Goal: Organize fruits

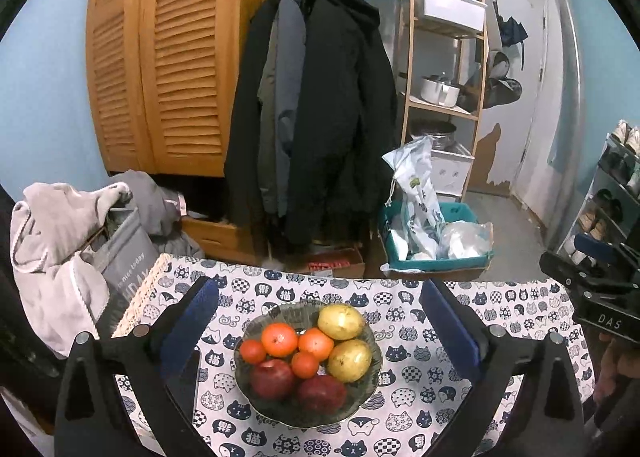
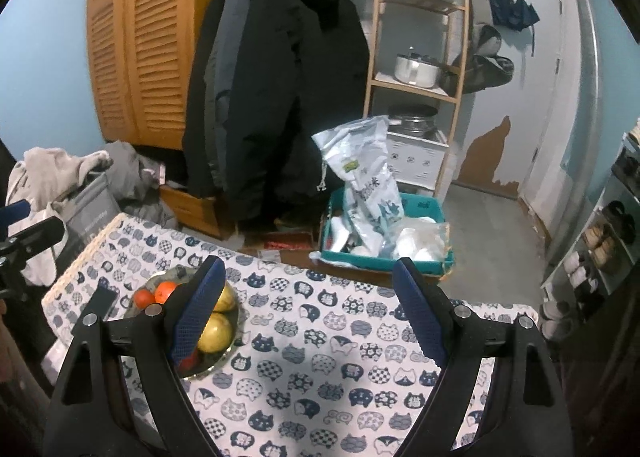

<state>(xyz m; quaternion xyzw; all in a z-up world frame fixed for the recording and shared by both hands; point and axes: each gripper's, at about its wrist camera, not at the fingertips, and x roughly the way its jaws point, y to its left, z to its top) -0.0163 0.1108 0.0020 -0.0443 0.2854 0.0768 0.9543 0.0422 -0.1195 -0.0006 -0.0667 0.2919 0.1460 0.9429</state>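
Fruits fill the bowl straight ahead of my left claw, wide open, empty; right claw likewise, farther.

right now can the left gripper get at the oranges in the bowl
Probably yes. The left gripper is open and empty, lined up with the glass bowl, and the oranges lie uncovered on top with nothing between the fingers and them.

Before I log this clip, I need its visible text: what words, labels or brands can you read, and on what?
"DAS": on the right hand-held gripper.
"nice today": on the grey bag; larger letters beneath are cut off.
Print on the white plastic bag: too blurred.
Characters on the cat-print tablecloth: too small.
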